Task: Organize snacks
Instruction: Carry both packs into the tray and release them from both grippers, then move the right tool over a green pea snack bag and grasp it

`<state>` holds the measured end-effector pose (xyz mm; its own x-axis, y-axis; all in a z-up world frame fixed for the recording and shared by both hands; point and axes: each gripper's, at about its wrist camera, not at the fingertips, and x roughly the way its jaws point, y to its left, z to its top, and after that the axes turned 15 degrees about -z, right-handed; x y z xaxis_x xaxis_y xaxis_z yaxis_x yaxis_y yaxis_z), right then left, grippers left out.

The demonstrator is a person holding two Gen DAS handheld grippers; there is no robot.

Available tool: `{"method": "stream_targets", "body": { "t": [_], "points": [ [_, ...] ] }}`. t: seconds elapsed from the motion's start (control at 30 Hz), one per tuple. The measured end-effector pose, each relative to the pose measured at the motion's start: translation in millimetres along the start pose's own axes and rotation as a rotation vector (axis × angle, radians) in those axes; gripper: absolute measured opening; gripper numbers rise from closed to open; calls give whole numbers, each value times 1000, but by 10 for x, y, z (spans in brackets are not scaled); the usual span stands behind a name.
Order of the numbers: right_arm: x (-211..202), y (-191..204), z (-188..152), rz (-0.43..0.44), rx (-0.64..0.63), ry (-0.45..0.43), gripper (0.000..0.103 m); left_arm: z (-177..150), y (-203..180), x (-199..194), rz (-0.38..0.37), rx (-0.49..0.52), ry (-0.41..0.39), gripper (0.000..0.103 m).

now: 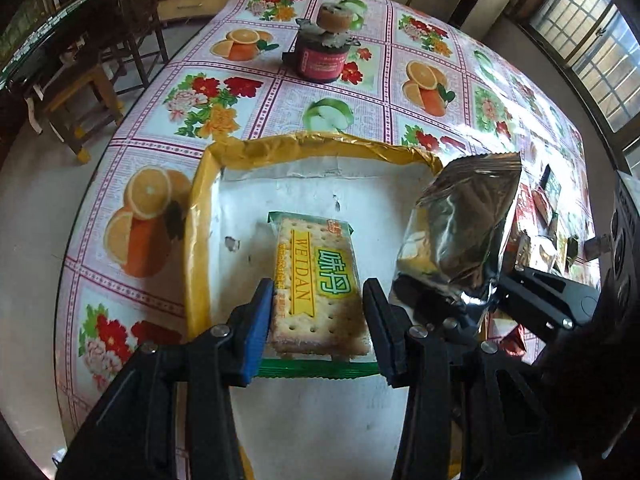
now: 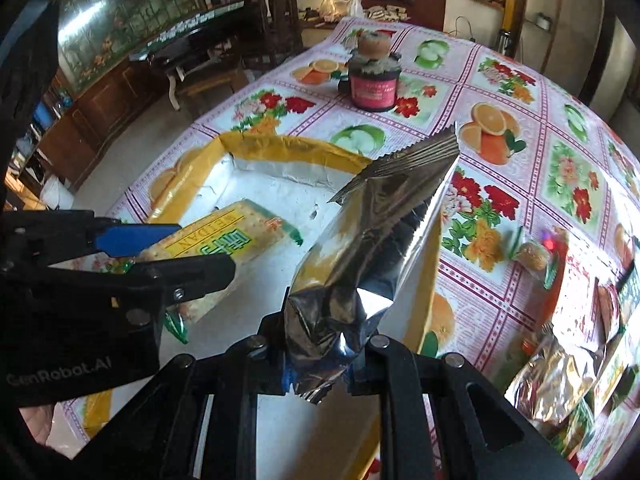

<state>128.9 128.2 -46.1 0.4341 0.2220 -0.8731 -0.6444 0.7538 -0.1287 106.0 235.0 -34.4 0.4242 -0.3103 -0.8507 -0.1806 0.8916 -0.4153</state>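
Cracker pack (image 1: 316, 284) lies flat inside the yellow-rimmed box (image 1: 200, 208), between the left gripper (image 1: 318, 312) fingers, which sit at its sides w/ a small gap on the right, so prob. being set down or just let go; can't tell for sure. Right gripper (image 2: 320, 356) is clamped on the silver foil bag (image 2: 372, 248), holding it upright over the box's right side, likely next in. More snacks (image 2: 560, 368) wait on the desk (image 1: 280, 92) to the right; a dark jar (image 1: 322, 56) stands well beyond.
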Motion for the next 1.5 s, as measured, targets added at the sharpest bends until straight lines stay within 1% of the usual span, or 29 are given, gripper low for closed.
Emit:
{"method": "stream_targets", "body": {
  "t": [0.07,0.17,0.2,0.23,0.27,0.3,0.33,0.37,0.43,0.5,0.67,0.73,0.8,0.87,1.0,1.1,1.17,1.27,1.37,1.43,1.5],
  "points": [
    [42,46,26,-31,-34,2,18,45,4,67,2,-10,6,47],
    [77,60,45,-67,-66,24,22,88,22,113,15,-31,-1,48],
    [79,64,50,-84,-74,26,26,95,32,124,22,-36,1,50],
    [71,66,56,-99,-85,25,29,94,38,130,27,-40,3,52],
    [48,67,54,-113,-91,16,36,90,43,130,38,-43,7,56],
    [39,54,55,-126,-94,8,46,96,55,131,53,-47,4,59],
    [46,47,73,-140,-97,-1,50,93,60,119,65,-52,2,61],
    [15,32,69,-149,-97,-11,58,87,65,97,71,-58,0,63],
    [-55,-1,57,-153,-83,-24,58,83,71,63,63,-64,-4,65],
    [-124,-36,39,-133,-65,-23,58,71,65,26,72,-69,-8,72],
    [-360,-104,-107,-124,-25,-44,58,3,44,-90,66,-81,-29,72],
    [-453,-147,-209,-116,-3,-50,58,-52,23,-125,66,-88,-35,72],
    [-572,-218,-349,-106,26,-63,58,-144,-66,-153,68,-69,-37,72],
    [-707,-338,-512,-104,58,-73,58,-255,-215,-163,68,-30,-31,72],
    [-1050,-785,-909,-103,181,-105,58,-519,-711,-185,17,79,-22,72],
    [-1253,-1167,-1234,-144,260,-105,61,-689,-1146,-179,-26,170,-14,72],
    [-1354,-1453,-1501,-194,315,-94,61,-768,-1388,-150,-51,218,-1,72],
    [-1414,-1809,-1877,-215,412,-65,61,-870,-1666,-74,-80,271,20,72],
    [-1368,-2047,-2171,-219,491,-29,61,-963,-1853,34,-92,312,44,72],
    [-1303,-2134,-2322,-201,536,-11,61,-1013,-1954,106,-82,338,60,72],
    [-1233,-2178,-2410,-162,571,-5,61,-1048,-2022,165,-74,355,67,72]
  ]
}}
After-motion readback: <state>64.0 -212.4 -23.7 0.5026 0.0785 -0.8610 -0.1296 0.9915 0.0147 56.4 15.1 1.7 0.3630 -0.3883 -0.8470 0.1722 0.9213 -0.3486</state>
